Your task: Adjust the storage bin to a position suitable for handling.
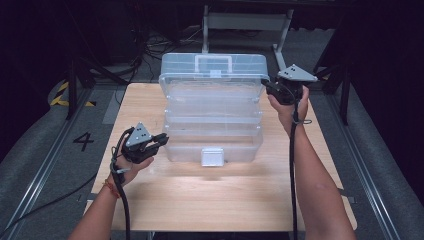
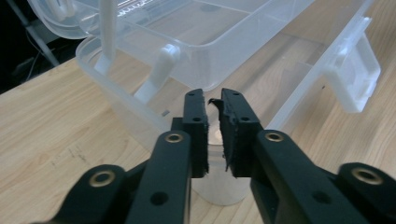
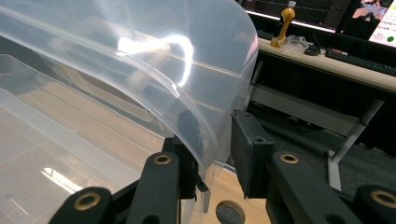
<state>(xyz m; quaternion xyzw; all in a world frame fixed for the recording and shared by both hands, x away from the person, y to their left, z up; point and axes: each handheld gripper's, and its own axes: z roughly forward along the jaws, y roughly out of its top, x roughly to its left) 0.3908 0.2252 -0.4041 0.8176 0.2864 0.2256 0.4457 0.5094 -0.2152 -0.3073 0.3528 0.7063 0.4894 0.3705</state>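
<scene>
One clear plastic tiered box (image 1: 212, 107) stands open on one wooden table (image 1: 200, 200). It has one lid (image 1: 214, 64), swung up at the far side, with one handle (image 1: 213, 63) on it, and one white latch (image 1: 212, 156) at the near front. Two black grippers are about: one left gripper (image 1: 161, 139) at the box's near left corner, one right gripper (image 1: 266, 83) at the lid's far right. Two forearms come in from the near edge.

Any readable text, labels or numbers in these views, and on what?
"4": painted on the floor left of the table.
Monitor in the right gripper view: coloured text, too small to read.
Clear plastic box: no label visible.
</scene>
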